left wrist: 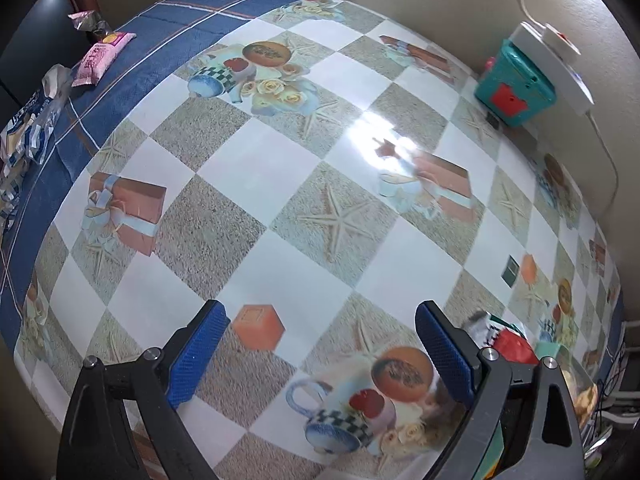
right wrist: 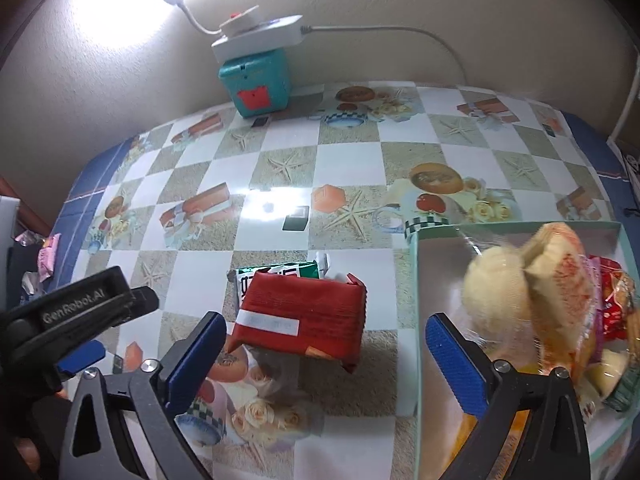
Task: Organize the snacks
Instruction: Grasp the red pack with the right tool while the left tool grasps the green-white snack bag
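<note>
A red snack packet [right wrist: 304,316] lies on the patterned tablecloth, on top of a green-and-white packet [right wrist: 276,271]. My right gripper [right wrist: 324,354] is open and empty just in front of the red packet. A pale green box [right wrist: 416,320] at the right holds several wrapped snacks [right wrist: 552,292]. My left gripper [left wrist: 320,344] is open and empty above the bare cloth; it also shows at the left edge of the right wrist view [right wrist: 100,320]. The red packet shows behind its right finger [left wrist: 516,346]. A pink packet [left wrist: 102,58] and crumpled wrappers [left wrist: 32,124] lie at the table's far left.
A teal toy box [right wrist: 256,80] with a white lamp base [right wrist: 256,36] on it stands against the wall; its cable [right wrist: 400,32] runs right. The tablecloth [left wrist: 320,184] has a blue border near the edges.
</note>
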